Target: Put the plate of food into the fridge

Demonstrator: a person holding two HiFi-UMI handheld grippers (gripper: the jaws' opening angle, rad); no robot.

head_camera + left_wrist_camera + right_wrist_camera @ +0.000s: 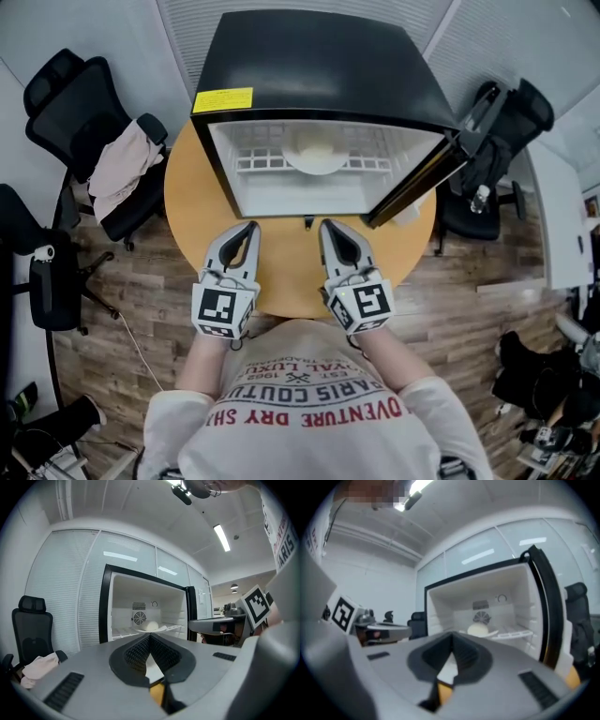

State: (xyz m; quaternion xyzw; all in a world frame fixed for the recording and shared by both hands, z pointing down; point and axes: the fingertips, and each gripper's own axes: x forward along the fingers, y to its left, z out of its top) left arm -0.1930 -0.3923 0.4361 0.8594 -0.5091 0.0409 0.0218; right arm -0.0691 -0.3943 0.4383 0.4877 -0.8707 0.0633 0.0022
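Note:
The black mini fridge point(309, 66) stands open on the round wooden table point(281, 272), its door point(412, 183) swung out to the right. A white plate with a pale mound of food point(317, 155) rests on the wire shelf inside; it also shows as the plate point(152, 626) in the left gripper view and the plate point(478, 630) in the right gripper view. My left gripper point(249, 228) and right gripper point(327, 226) hover side by side over the table just in front of the fridge opening. Both are shut, jaws touching at the tips, with nothing between them.
A black office chair with a pale cloth draped on it point(122, 169) stands left of the table, and another chair point(487, 150) is right behind the open door. The table's near edge is just under my grippers. A wood floor surrounds the table.

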